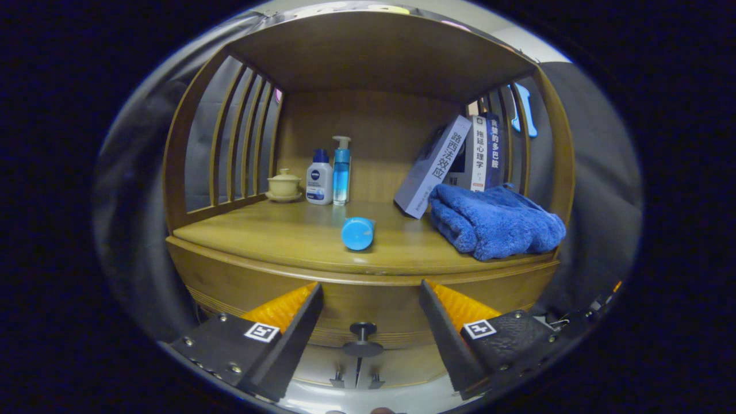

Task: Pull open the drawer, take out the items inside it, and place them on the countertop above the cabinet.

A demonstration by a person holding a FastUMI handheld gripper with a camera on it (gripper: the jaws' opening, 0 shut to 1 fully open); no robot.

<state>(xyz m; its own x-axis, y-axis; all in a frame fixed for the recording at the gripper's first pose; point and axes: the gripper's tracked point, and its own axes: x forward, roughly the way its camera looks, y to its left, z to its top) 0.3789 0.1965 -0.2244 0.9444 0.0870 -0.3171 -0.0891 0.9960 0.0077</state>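
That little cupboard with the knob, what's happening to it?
A person is holding a tool up to a wooden cabinet. Its fingers are open, with the drawer knob between them, but they are not touching it. The drawer looks closed. On the countertop just beyond the fingers lies a blue tube. Further back are a blue towel, some books, two bottles and a small lidded cup.

The wooden countertop (276,238) of the cabinet carries a lidded ceramic cup on a saucer (284,186), a white lotion bottle (319,184) and a blue pump bottle (341,171) near the back. A blue-capped tube (358,233) lies mid-surface. A folded blue towel (494,221) sits in front of leaning books (454,164).
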